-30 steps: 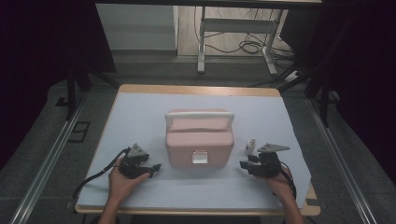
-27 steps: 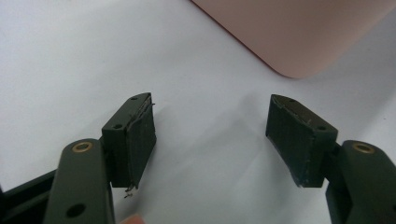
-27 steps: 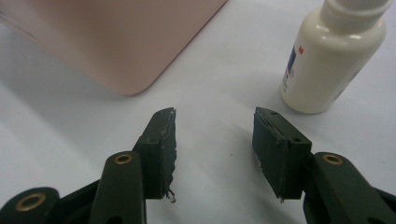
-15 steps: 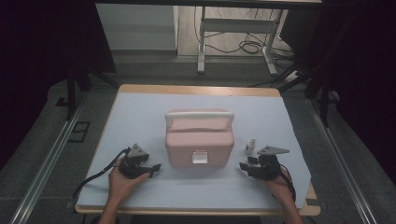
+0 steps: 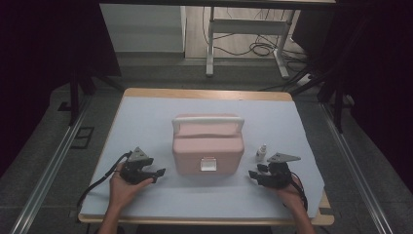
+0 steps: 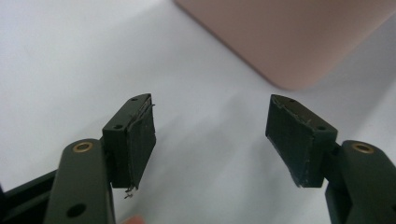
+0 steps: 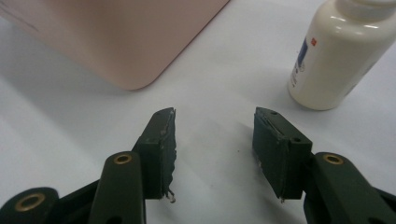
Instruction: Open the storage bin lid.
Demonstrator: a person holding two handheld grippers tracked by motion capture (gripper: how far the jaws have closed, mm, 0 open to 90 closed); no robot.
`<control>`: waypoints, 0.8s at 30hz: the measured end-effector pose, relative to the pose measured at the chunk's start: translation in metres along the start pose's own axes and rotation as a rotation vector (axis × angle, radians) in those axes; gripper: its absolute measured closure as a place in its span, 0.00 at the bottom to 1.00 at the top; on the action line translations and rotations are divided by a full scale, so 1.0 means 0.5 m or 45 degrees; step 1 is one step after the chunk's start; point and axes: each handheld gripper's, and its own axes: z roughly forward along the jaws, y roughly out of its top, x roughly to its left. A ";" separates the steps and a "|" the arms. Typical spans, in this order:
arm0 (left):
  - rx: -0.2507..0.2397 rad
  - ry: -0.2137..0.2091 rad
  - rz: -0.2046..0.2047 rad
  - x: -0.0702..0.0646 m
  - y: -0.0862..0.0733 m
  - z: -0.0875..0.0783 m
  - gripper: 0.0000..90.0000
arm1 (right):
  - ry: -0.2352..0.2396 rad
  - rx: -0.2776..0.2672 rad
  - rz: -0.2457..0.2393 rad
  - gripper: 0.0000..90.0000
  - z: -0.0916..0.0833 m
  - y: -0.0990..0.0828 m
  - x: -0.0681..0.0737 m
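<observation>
Pink plastic case (image 5: 208,144) sits mid-tabletop (image 5: 146,117), latch facing you, handle lying across the closed lid. Your left tool (image 5: 157,174) and right tool (image 5: 254,174) flank its front corners, both spread and gripping nothing, apparently staged for a two-sided approach. The small white bottle (image 5: 262,151) stands just beyond your right tool, upright and apart from the case.

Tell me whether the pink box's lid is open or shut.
Shut. The pink box has its lid sitting flush on the body, the white latch lying flat against the front and the handle folded over the top.
</observation>
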 end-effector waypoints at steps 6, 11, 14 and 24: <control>-0.015 -0.018 0.075 0.011 0.040 -0.042 0.38 | 0.013 0.002 -0.004 0.54 0.000 0.001 0.005; -0.056 -0.102 0.131 0.030 0.092 -0.094 0.39 | 0.018 -0.010 -0.007 0.54 -0.004 0.000 0.003; -0.066 -0.152 0.179 0.038 0.126 -0.116 0.40 | 0.018 -0.012 -0.008 0.54 -0.005 0.000 0.002; -0.027 -0.211 0.370 0.031 0.228 -0.149 0.41 | 0.011 -0.006 -0.001 0.54 -0.005 -0.001 0.002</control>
